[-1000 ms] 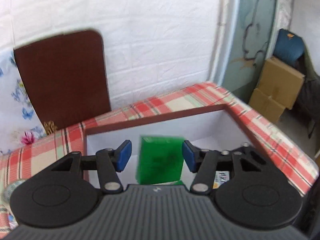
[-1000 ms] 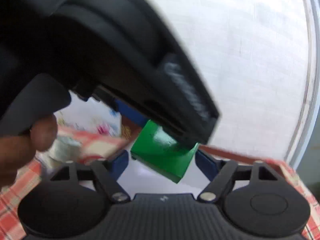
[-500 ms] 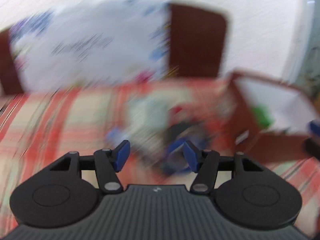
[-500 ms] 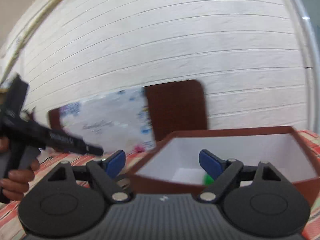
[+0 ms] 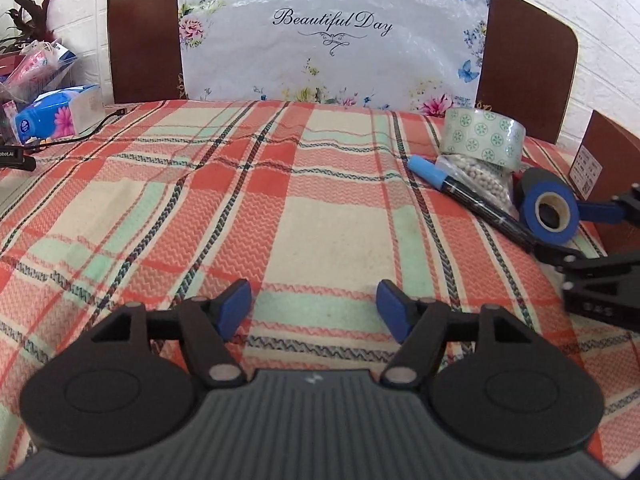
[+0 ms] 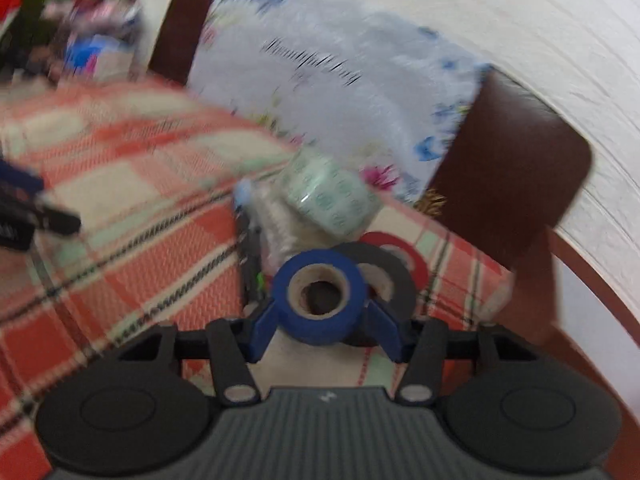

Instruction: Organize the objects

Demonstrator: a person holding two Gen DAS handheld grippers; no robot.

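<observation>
The left gripper (image 5: 314, 310) points forward and downward over the plaid cloth (image 5: 240, 208), its blue pads well apart with only bare cloth between them; its jaws have just been opening. The task's things lie ahead and to its right, well clear of it.

The right gripper (image 6: 320, 326) also tilts downward, and in the left view it reaches in from the right edge. Its jaws have just been closing, and the blue tape (image 6: 319, 296) stands on edge between the pads, hole toward the camera. The pads sit right at the roll's two sides; the right view is blurred, so I cannot tell whether they press on it yet.

Just behind the blue tape is a black roll (image 6: 394, 276), with a red roll (image 6: 404, 258) beyond that. A marker (image 5: 468, 196) with a blue cap lies just left of the blue tape, beside a bag of beads (image 5: 480, 174). A green-patterned tape (image 5: 482, 140) rests on the bag. A brown box (image 5: 600, 160) stands at the far right. A floral bag (image 5: 332, 36) leans against the headboard (image 5: 142, 36).
</observation>
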